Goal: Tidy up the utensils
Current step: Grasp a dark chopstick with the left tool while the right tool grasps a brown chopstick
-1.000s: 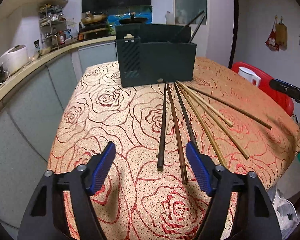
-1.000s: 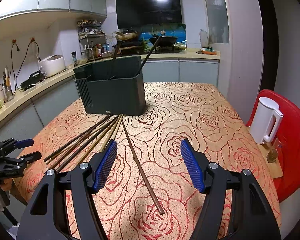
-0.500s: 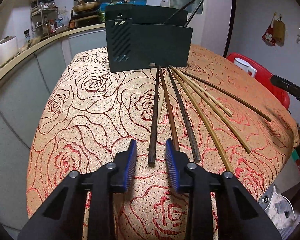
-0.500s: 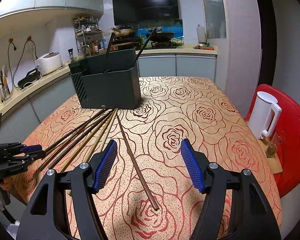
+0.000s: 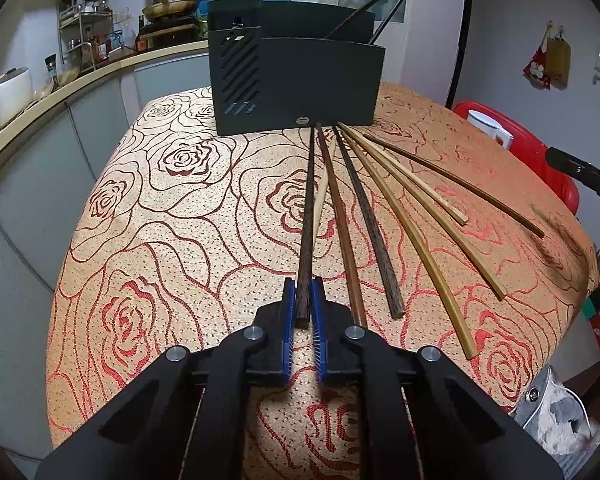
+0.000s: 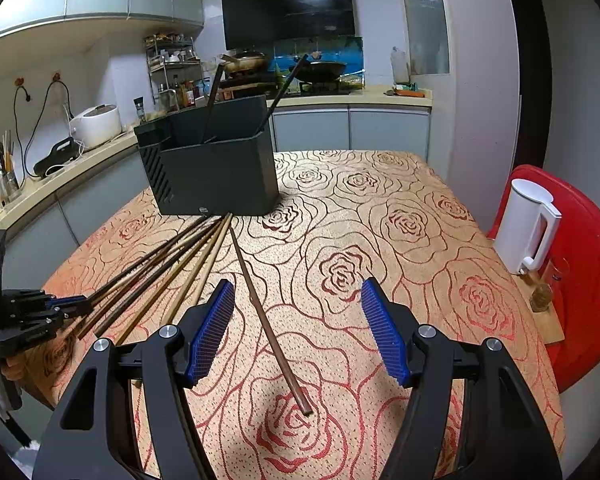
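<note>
The pickup step is in hand: the near end of 1 dark chopstick point(image 5: 306, 240), lying in front of the utensil holder point(image 5: 300, 84), is pinched by the left gripper point(image 5: 303, 300). The right gripper point(image 6: 296, 332) is held spread, empty. Next, a lift toward the holder is judged needed.

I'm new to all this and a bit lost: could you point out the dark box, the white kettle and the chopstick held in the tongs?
Box point(image 5: 316, 80): left wrist view, front wall.
Kettle point(image 6: 521, 226): right wrist view, body.
Chopstick point(image 5: 305, 256): left wrist view, shaft just beyond the pads.
</note>
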The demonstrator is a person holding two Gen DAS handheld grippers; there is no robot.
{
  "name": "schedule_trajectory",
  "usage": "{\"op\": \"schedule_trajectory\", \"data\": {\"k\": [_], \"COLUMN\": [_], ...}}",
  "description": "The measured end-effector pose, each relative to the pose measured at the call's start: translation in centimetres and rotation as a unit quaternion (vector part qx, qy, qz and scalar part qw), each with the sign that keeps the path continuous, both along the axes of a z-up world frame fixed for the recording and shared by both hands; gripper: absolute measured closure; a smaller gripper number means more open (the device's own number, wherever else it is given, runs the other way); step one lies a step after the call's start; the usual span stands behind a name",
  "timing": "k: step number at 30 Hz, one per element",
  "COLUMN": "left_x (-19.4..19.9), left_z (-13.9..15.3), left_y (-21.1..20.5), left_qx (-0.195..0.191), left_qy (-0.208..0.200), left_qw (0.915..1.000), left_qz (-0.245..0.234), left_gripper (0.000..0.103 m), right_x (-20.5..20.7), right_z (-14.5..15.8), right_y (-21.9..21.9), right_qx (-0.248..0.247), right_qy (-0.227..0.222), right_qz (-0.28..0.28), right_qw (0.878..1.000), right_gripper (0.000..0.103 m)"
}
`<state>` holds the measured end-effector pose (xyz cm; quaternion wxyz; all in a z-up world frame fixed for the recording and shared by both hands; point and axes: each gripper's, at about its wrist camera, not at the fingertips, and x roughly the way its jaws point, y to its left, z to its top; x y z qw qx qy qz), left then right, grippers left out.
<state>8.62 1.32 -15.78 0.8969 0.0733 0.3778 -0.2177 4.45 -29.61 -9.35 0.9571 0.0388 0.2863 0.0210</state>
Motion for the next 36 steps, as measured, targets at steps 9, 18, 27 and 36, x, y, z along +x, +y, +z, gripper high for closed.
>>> {"op": "schedule_trajectory", "data": {"k": [9,18,27,36], "left_x": [-1.4,-2.5,-2.6,-2.8], "left_z": [2.4,4.3,4.3,5.0], "left_y": [0.6,1.1,1.4,1.6], "left_qx": [-0.018,-0.019,-0.018,-0.019], "left_qy": [-0.033,-0.062,-0.063,-0.069], "left_qw": [0.9993,0.9979,0.9978,0.9972], "left_qz": [0.003,0.007,0.013,0.019], "left_gripper": [0.096,0.096,0.096,0.096], "right_x": [-1.2,-1.5,-0.9,-1.1], "right_z": [-2.1,-5.0,-6.1,-6.0], "right_y": [-0.2,1.1,0.8,1.8], "right_qx": [-0.017,-0.030,-0.043,-0.060], "right_qy": [0.032,0.073,0.074,0.071], "right_qz": [0.004,0.031,0.031,0.049], "right_qw": [0.999,0.996,0.996,0.994], "right_gripper": [0.039,0.052,0.071,0.092]}}
